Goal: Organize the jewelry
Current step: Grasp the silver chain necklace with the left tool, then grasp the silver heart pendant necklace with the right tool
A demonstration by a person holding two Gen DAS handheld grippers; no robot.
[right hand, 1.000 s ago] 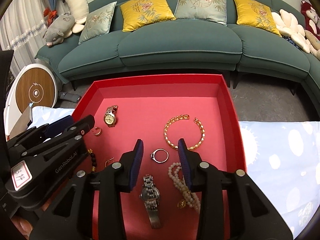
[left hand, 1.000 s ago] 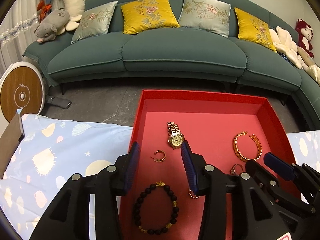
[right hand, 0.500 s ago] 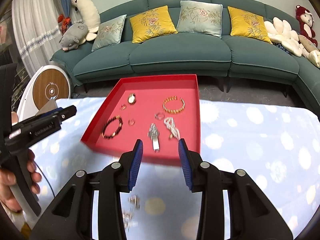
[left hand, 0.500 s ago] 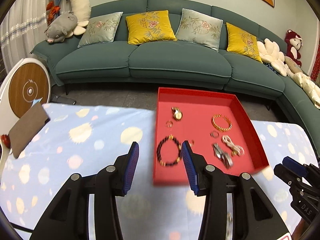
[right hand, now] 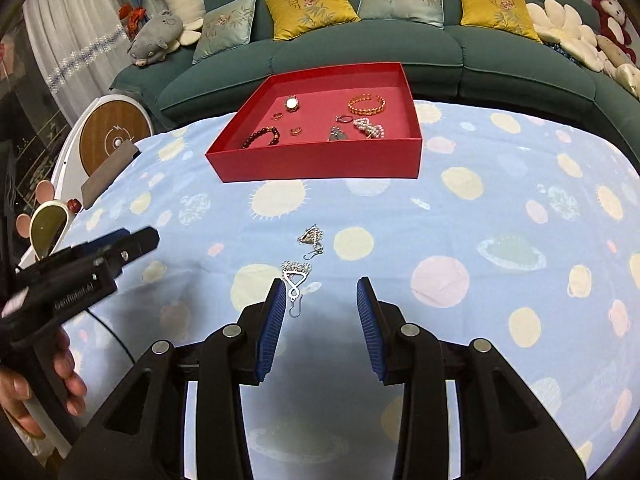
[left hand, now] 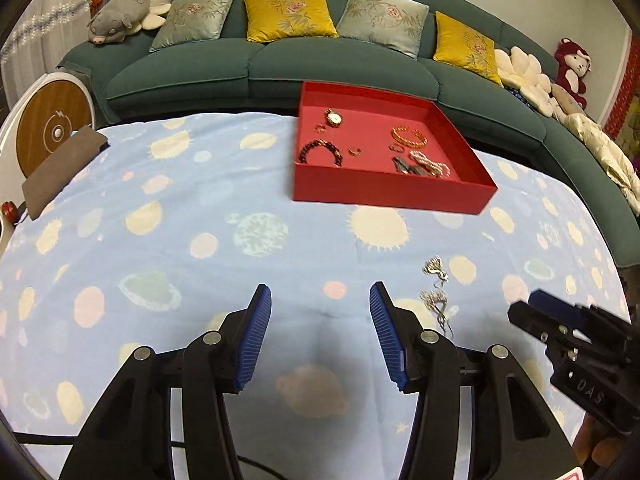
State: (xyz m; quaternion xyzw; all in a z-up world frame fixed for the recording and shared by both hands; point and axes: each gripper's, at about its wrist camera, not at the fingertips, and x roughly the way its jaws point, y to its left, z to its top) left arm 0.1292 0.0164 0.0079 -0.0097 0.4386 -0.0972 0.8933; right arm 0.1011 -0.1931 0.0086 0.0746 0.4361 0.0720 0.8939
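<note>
A: Red cardboard, that's the tray (right hand: 320, 162), sitting toward the sofa side of the worktop (right hand: 480, 240) on its blue planet-print cloth. What's in it?

B: A gold watch (right hand: 292, 103) near the tray's far wall, a gold chain bangle (right hand: 366, 105) to the right of that, a dark bead bracelet (right hand: 262, 137) close to the tray's near-left corner, and a pearl strand (right hand: 370, 128) by the near wall. A few small rings lie between them; I can't tell them apart at this size.

A: And outside the tray?

B: Two silver earrings. One earring (right hand: 311, 238) lies on the cloth well in front of the tray's near wall. The second earring (right hand: 295, 284) is farther from the tray again, just beside the left fingertip of the right gripper (right hand: 321, 292).

A: Is that gripper holding it?

B: No. Its jaws are spread wide with nothing between them. The left gripper (left hand: 320, 300) is likewise wide and empty, hanging over bare cloth in front of the tray, with the earrings off to its right.
</note>
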